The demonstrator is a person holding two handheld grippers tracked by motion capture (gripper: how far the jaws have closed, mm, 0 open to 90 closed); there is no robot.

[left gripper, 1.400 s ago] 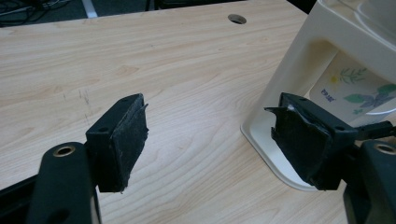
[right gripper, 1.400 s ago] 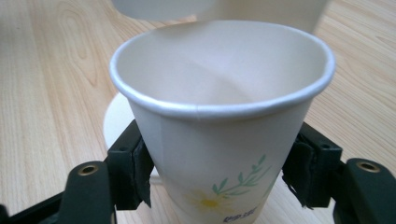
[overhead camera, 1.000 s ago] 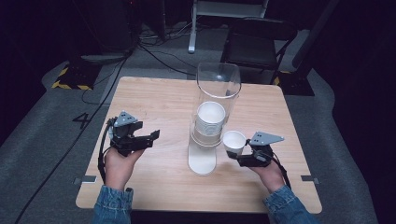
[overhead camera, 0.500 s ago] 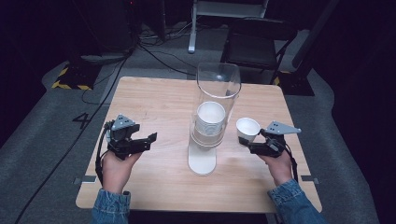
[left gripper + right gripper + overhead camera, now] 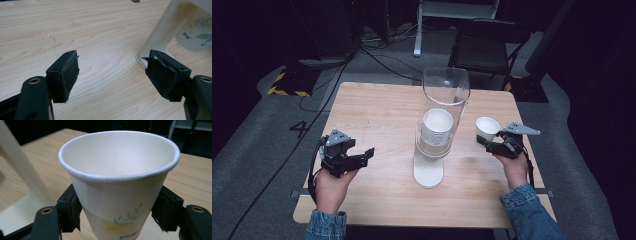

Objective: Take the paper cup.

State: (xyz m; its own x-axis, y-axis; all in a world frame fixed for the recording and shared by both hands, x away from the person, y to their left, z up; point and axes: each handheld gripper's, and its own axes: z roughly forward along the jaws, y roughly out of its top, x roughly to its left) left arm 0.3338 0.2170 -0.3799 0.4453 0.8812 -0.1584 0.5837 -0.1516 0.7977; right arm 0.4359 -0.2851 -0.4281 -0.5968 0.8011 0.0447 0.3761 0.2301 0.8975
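Paper cup (image 5: 487, 128) is seen in the high view clamped in the right hand-held gripper (image 5: 493, 141), upright, rim up, raised clear of the surface (image 5: 377, 115) and well to the right of the cup dispenser (image 5: 438, 131). The dispenser, a clear tube on a white base, is noted at the middle of the surface with a stack of cups (image 5: 436, 127) inside it. The left hand-held gripper (image 5: 362, 156) is held low at the left, apart from the dispenser, with nothing between its jaws.

Left gripper view: the jaws of the left hand-held gripper (image 5: 112, 75) are spread wide over bare wood; the white base of the dispenser (image 5: 160, 32) lies just beyond the right jaw, untouched.

Right gripper view: the paper cup (image 5: 120, 185) is gripped on its lower wall by the right hand-held gripper (image 5: 117, 216), one jaw on each side; the cup is empty inside and a flower print is visible on its wall.

Judgement: one cup appears to have been drawn and is in hand; setting it down on the surface is what remains. The stack is not exhausted.
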